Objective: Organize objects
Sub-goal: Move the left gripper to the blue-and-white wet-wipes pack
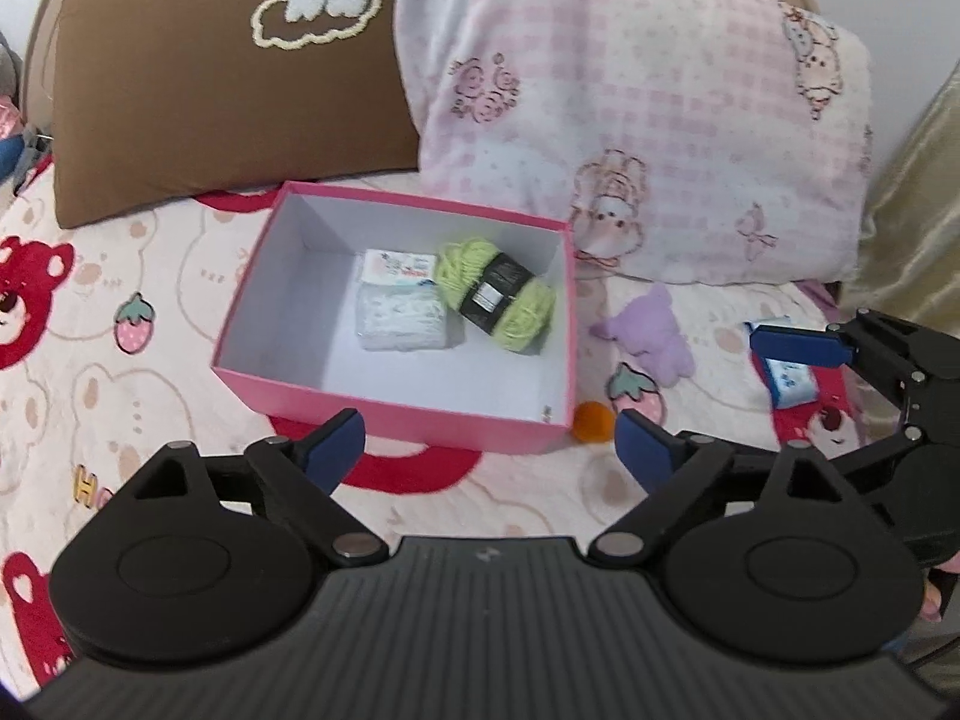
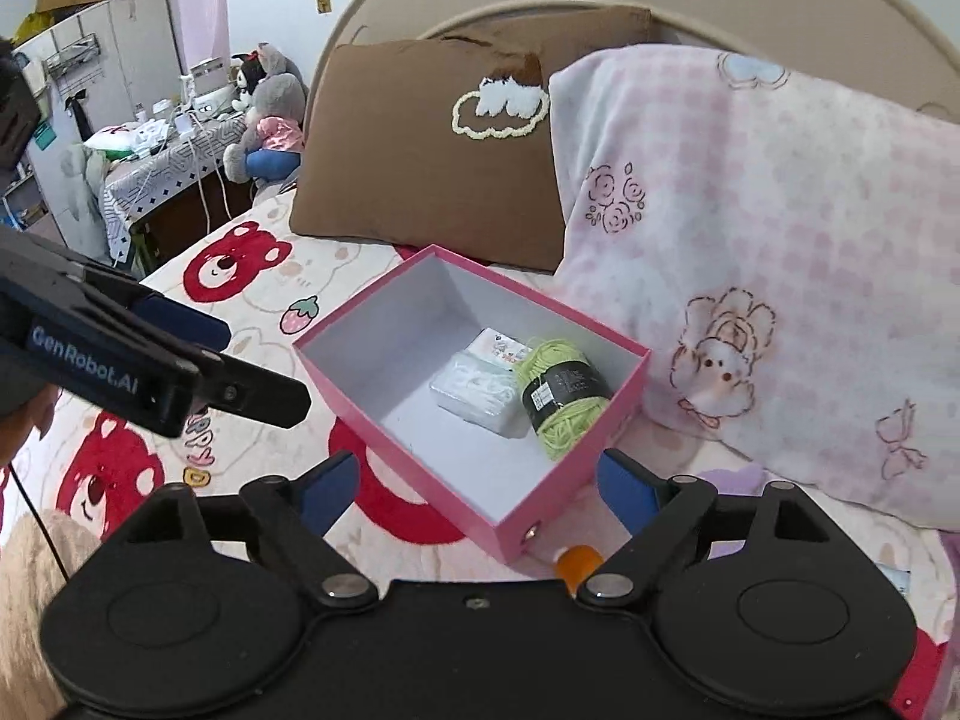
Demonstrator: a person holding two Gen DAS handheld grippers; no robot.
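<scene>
An open pink box lies on the bed. Inside it are a green yarn skein with a black label and a white wrapped packet. My left gripper is open above the box's near wall, with nothing between its blue pads. My right gripper is open too, above the box's near corner, and holds nothing. An orange ball, a purple plush and a blue-and-white packet lie on the blanket to the right of the box.
A brown pillow and a pink checked pillow lean on the headboard behind the box. The bear-print blanket covers the bed. A cluttered bedside table with plush toys stands beyond the bed's left edge.
</scene>
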